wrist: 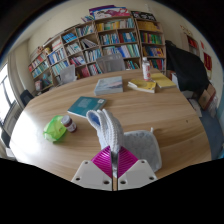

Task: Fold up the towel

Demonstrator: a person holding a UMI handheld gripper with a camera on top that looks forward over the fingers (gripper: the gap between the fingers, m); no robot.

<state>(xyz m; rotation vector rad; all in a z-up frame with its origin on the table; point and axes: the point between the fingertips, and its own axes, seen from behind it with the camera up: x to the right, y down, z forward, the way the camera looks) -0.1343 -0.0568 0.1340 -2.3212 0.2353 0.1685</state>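
Observation:
My gripper (pixel 114 153) is shut on a pale grey-white towel (pixel 106 128). The pinched part rises in a fold from between the magenta pads (pixel 102 158). The rest of the towel (pixel 142 146) lies spread on the round wooden table (pixel 150 115), just ahead of and to the right of the fingers.
On the table lie a green object (pixel 55 128) at the left, a teal book (pixel 85 105), a white pad (pixel 109 86), a yellow book (pixel 142 87) and a white bottle (pixel 146 69). Bookshelves (pixel 100 42) line the far wall. A dark chair (pixel 186 68) stands at the right.

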